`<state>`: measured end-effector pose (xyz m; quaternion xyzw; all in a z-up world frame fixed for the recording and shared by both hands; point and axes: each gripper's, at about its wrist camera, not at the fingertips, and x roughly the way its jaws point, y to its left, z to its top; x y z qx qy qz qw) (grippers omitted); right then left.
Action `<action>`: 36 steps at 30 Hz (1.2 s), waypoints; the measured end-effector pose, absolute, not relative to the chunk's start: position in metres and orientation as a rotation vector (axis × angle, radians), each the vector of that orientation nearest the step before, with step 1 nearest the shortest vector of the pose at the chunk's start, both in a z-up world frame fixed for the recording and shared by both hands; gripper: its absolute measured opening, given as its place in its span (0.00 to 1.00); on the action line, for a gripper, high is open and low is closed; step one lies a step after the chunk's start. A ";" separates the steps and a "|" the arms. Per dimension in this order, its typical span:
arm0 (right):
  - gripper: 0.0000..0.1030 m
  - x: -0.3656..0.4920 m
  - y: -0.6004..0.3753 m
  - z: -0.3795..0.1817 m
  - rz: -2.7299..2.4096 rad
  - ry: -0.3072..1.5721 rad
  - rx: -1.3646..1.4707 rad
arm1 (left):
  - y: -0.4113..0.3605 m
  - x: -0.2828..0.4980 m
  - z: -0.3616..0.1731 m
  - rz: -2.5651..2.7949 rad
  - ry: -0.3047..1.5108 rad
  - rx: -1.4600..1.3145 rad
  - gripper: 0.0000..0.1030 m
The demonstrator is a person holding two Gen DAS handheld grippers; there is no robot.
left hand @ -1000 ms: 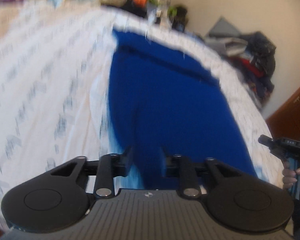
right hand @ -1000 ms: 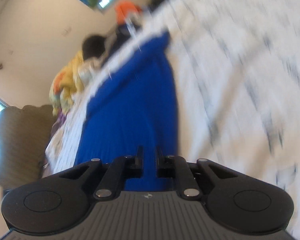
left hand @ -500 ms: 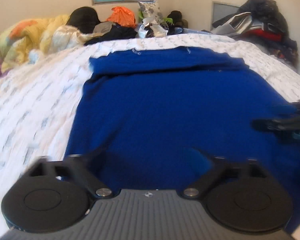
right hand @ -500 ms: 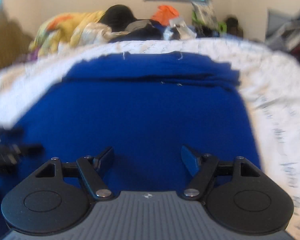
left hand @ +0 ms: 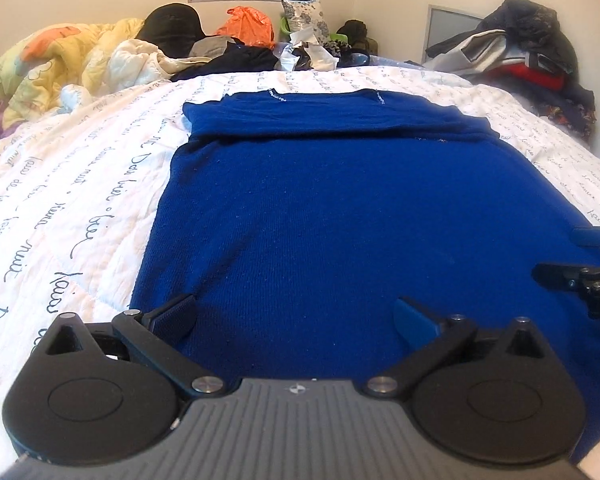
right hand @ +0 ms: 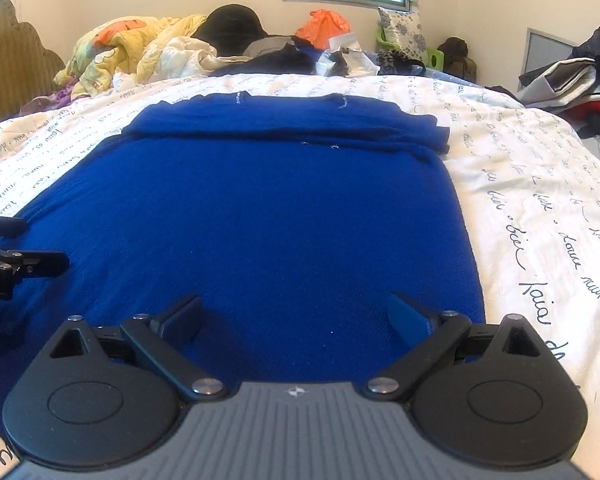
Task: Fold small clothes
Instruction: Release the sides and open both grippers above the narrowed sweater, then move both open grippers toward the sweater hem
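on the script-printed bedspread (left hand: pixel 80 208) a blue garment (left hand: pixel 340 220) lies under both wide tools, the right tool (right hand: pixel 296 316) opening.

"bien", perhaps "nuit", on bedspread (right hand: pixel 540 216)

Script-printed bedspread (left hand: pixel 80 208), yellow quilt (left hand: pixel 60 64), orange bag (right hand: pixel 322 28).

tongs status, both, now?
Left tongs: open, holding nothing, over the blue sweater.
Right tongs: jaws opening, nearly wide, holding nothing, over the same sweater.
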<state>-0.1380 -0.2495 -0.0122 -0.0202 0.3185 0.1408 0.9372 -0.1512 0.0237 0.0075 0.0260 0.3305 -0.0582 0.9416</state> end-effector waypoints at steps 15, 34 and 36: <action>0.97 -0.136 -0.249 -0.015 0.280 0.652 -0.045 | 0.023 -0.153 0.008 -0.108 0.676 0.058 1.00; 1.00 -0.133 -0.247 -0.017 0.222 0.662 -0.031 | 0.022 -0.153 0.008 -0.111 0.676 0.059 1.00; 1.00 -0.133 -0.247 -0.017 0.220 0.665 -0.028 | 0.022 -0.153 0.008 -0.110 0.677 0.060 1.00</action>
